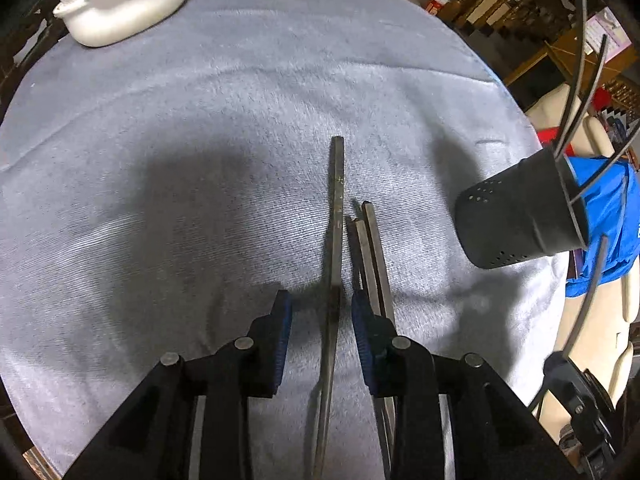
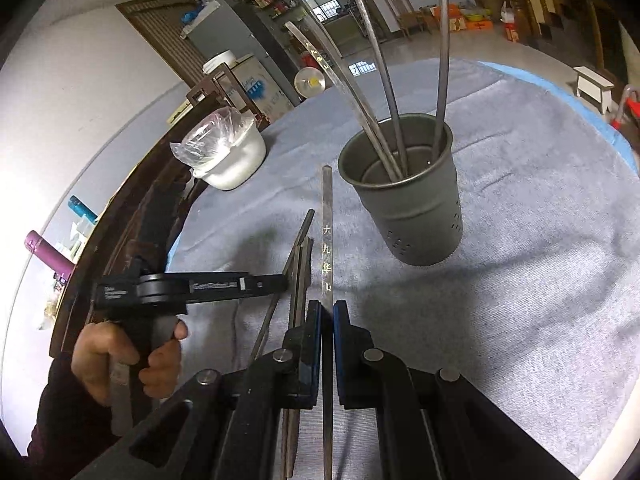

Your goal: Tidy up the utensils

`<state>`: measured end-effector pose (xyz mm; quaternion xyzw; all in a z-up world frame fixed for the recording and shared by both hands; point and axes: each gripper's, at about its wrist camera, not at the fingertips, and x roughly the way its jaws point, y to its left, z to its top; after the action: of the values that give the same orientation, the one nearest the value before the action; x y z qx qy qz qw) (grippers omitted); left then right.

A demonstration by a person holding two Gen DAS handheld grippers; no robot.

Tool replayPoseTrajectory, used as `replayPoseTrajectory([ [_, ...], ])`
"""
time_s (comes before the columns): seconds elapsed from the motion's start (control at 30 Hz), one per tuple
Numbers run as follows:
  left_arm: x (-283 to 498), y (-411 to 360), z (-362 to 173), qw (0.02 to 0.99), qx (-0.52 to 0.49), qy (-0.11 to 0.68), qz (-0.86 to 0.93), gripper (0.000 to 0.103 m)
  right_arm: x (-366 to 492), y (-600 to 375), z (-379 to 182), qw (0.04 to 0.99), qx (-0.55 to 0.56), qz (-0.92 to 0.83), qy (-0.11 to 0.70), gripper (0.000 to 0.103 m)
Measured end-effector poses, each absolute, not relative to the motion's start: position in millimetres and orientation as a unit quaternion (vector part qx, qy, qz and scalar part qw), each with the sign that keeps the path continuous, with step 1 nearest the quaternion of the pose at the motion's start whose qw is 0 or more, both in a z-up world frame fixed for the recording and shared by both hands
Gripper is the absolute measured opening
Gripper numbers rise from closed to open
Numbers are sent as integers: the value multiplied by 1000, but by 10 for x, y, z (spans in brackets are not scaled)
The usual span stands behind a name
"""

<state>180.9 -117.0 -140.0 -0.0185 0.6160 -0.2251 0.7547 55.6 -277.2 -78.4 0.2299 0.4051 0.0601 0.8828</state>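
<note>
Both wrist views cut off the near ends of the chopsticks under the gripper bodies, so their full length cannot be seen, and the lower ends of the chopsticks standing in the holder are hidden inside it.

The right gripper (image 2: 327,312) is clamped on a single engraved chopstick (image 2: 327,240), its blue pads pressed against both sides of the shaft. This stick points away from the gripper toward the dark perforated holder (image 2: 412,208), its tip ending just short of the holder's near left side. Whether the stick rests on the grey cloth (image 2: 540,280) or is lifted off it cannot be told.

The left gripper (image 1: 322,312) has its jaws spread apart. A long chopstick (image 1: 336,208) runs between them without touching either pad, and a loose bundle of chopsticks (image 1: 370,248) lies just beside it, passing under the right-hand pad.

The holder stands toward the right edge of the cloth-covered tabletop, with several chopsticks (image 2: 384,72) leaning out of its mouth. A white pot (image 2: 232,160) with a plastic bag over its top sits at the far left edge.
</note>
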Motion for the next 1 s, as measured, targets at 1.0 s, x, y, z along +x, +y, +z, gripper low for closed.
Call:
replayPoseTrajectory([
  [1.0, 1580, -558, -1245, 763, -71, 616, -184, 39, 909, -2650, -1302, 816, 211, 25, 537, 8],
])
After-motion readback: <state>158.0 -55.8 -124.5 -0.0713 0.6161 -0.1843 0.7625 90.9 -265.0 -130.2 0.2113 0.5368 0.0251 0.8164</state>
